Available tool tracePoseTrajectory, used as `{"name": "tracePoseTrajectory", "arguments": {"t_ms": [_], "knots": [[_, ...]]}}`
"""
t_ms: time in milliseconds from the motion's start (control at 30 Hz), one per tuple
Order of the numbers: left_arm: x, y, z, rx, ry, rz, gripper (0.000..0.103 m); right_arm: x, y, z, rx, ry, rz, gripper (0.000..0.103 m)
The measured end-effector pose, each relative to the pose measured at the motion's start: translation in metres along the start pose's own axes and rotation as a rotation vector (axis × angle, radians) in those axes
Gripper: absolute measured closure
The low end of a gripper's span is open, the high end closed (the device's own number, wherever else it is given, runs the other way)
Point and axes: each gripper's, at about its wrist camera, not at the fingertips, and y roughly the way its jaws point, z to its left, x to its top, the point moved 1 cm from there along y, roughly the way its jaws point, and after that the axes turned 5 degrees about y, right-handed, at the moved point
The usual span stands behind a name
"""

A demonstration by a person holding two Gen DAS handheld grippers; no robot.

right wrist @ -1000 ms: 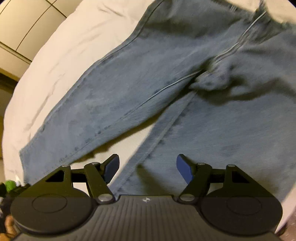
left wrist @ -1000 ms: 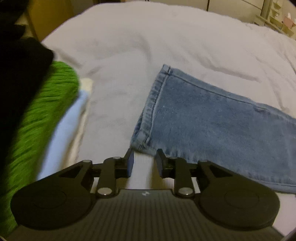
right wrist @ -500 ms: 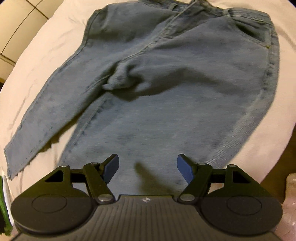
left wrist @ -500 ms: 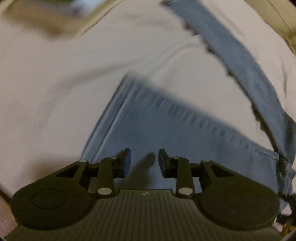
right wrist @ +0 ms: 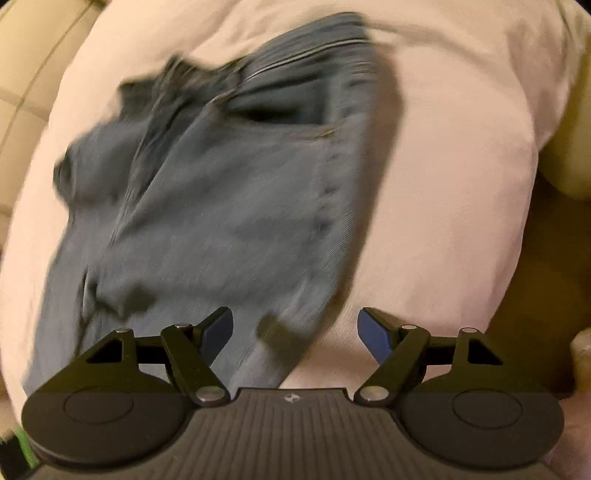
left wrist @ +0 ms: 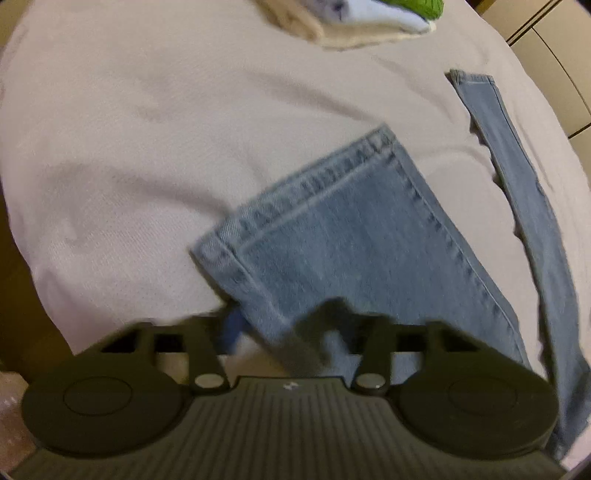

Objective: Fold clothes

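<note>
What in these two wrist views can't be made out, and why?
- Left wrist view: the left gripper is closing on the jeans leg hem; its pads are smeared, so whether they pinch the denim is unclear.
- Left wrist view: the folded pile is cut off by the top edge.
- Right wrist view: the jeans waist is motion-blurred; the right gripper, opening, holds nothing.

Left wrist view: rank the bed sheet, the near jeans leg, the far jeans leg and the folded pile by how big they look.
1. Bed sheet
2. Near jeans leg, though nearness to the camera enlarges it
3. Far jeans leg
4. Folded pile, cut off by the frame edge, so unsure
</note>
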Motion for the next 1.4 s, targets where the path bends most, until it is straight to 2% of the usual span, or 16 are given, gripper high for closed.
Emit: {"name": "tracePoseTrajectory", "arguments": {"t_ms": [67, 100, 133, 167, 200, 300, 433, 533, 633, 667, 767, 867, 1000, 1100, 1233, 1400], "knots": [[0.008, -0.009, -0.006, -0.010, 0.059, -0.018, 0.095, 0.002, 0.005, -0.008, 0.075, 0.053, -0.031, 0.029], [0.012, -0.016, -0.011, -0.006, 0.103, -0.029, 0.095, 0.000, 0.005, -0.009, 0.102, 0.058, -0.048, 0.059], [0.015, -0.025, -0.015, -0.006, 0.144, -0.045, 0.094, -0.002, 0.005, -0.008, 0.085, 0.048, -0.056, 0.071], [0.018, -0.034, -0.020, -0.008, 0.183, -0.064, 0.094, -0.006, 0.003, -0.007, 0.060, 0.029, -0.058, 0.101], [0.019, -0.046, -0.023, -0.017, 0.211, -0.084, 0.094, -0.009, -0.004, -0.008, 0.060, 0.018, -0.070, 0.101], [0.025, -0.084, -0.015, -0.015, 0.268, -0.143, 0.094, -0.024, -0.035, -0.006, 0.112, 0.004, -0.087, 0.102], [0.035, -0.066, 0.015, 0.047, 0.306, -0.102, 0.093, -0.049, -0.039, -0.005, 0.090, -0.050, -0.036, 0.102], [0.024, -0.014, 0.020, 0.111, 0.385, -0.002, 0.093, -0.062, -0.014, -0.009, 0.002, -0.067, -0.014, 0.088], [0.007, -0.001, 0.008, 0.176, 0.524, -0.021, 0.091, -0.071, -0.005, -0.004, -0.065, -0.066, 0.006, 0.064], [0.006, -0.004, 0.008, 0.184, 0.532, -0.013, 0.086, -0.073, -0.008, 0.002, -0.096, -0.084, 0.015, 0.048], [0.009, -0.018, 0.013, 0.196, 0.504, 0.026, 0.077, -0.078, -0.022, 0.018, -0.218, -0.190, 0.024, 0.045], [0.014, -0.040, 0.005, 0.202, 0.484, 0.057, 0.080, -0.073, -0.043, 0.026, -0.238, -0.193, 0.001, 0.045], [-0.003, -0.064, -0.054, 0.111, 0.546, 0.048, 0.078, -0.056, -0.053, 0.053, -0.207, -0.286, 0.014, 0.045], [-0.038, -0.076, -0.119, 0.036, 0.606, 0.043, 0.077, -0.043, -0.053, 0.075, -0.185, -0.425, 0.047, 0.045], [-0.110, -0.094, -0.212, -0.086, 0.657, 0.034, 0.077, -0.005, -0.053, 0.084, -0.064, -0.529, 0.121, 0.045], [-0.218, -0.113, -0.331, -0.200, 0.742, 0.057, 0.076, 0.047, -0.073, 0.063, 0.036, -0.661, 0.193, 0.045]]}}
